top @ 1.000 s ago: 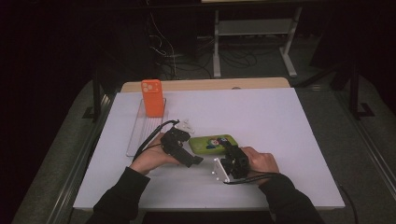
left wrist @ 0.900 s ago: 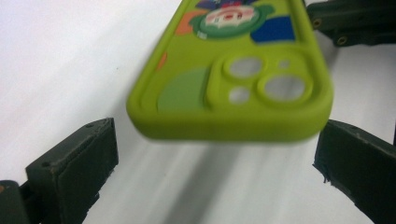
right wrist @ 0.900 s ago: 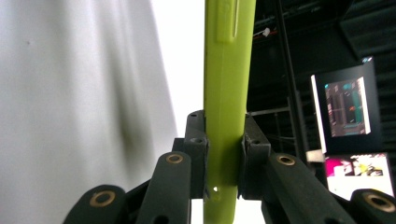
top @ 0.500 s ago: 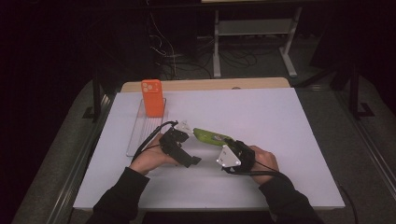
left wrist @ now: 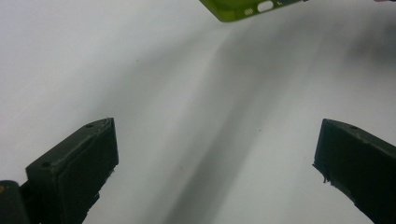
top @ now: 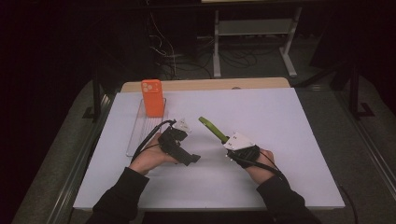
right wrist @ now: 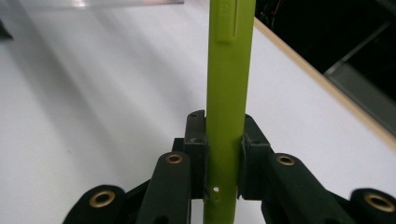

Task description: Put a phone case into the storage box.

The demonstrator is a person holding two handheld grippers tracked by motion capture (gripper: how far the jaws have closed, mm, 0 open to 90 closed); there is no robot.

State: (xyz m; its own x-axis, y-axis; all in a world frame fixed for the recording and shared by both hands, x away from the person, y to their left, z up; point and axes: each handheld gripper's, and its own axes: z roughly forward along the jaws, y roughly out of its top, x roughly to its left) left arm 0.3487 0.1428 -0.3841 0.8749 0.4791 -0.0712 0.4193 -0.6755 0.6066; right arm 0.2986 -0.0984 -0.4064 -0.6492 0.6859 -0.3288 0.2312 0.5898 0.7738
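Right gripper view is showing the right gripper (right wrist: 223, 154) clamping a lime-green phone case (right wrist: 229, 88) edge-on: both black jaws are pressing against the case's thin sides, and the case is standing straight up out of them, with its side slot and small holes visible. From the high view, the same phone case (top: 212, 128) is tilting up off the white table (top: 289, 140), one end pinched in the right gripper (top: 227, 143) and the free end pointing toward the far left, in the direction of the orange phone (top: 152, 97) that is leaning upright at the far end of a clear tray (top: 137, 135). The left gripper (top: 189, 158) is resting near the table in the person's left hand, just left of the case and apart from it. Left gripper view is showing the left gripper (left wrist: 217, 158) with its jaws standing wide apart over bare table, nothing between them, and a corner of the green case at the top edge.

The step in hand appears to be lifting the case clear of the table, probably to bring it toward the phone. The next move is likely calling for a steady carry toward the tray without the thin case twisting in the pinch, with the empty left gripper free to steady the case or phone.
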